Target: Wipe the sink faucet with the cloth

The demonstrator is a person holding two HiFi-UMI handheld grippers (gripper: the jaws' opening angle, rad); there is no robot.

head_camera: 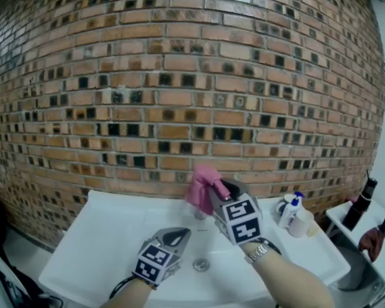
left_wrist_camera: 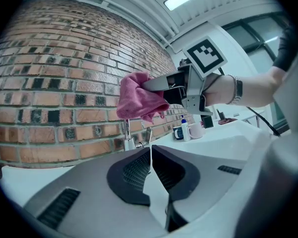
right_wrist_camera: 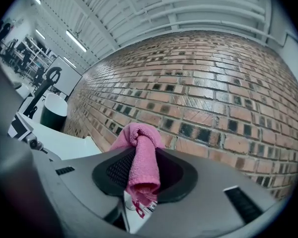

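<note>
Over the white sink [head_camera: 109, 236]: cloth raised, wiping seemingly all left to do.
Near the sink's front, the left gripper [head_camera: 179, 235] is pressed closed and empty. Above the sink's back edge, the right gripper [head_camera: 215, 190] pinches the bunched, fuzzy pink cloth [head_camera: 202, 182] over the slim chrome faucet [left_wrist_camera: 126, 133]. Rough brick wall [head_camera: 179, 76] stands behind.

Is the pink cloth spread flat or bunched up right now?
Bunched. The cloth is pinched as a rolled wad in the right gripper, one end bulging beyond its jaws.

Three views toward brick wall [head_camera: 179, 76]
</note>
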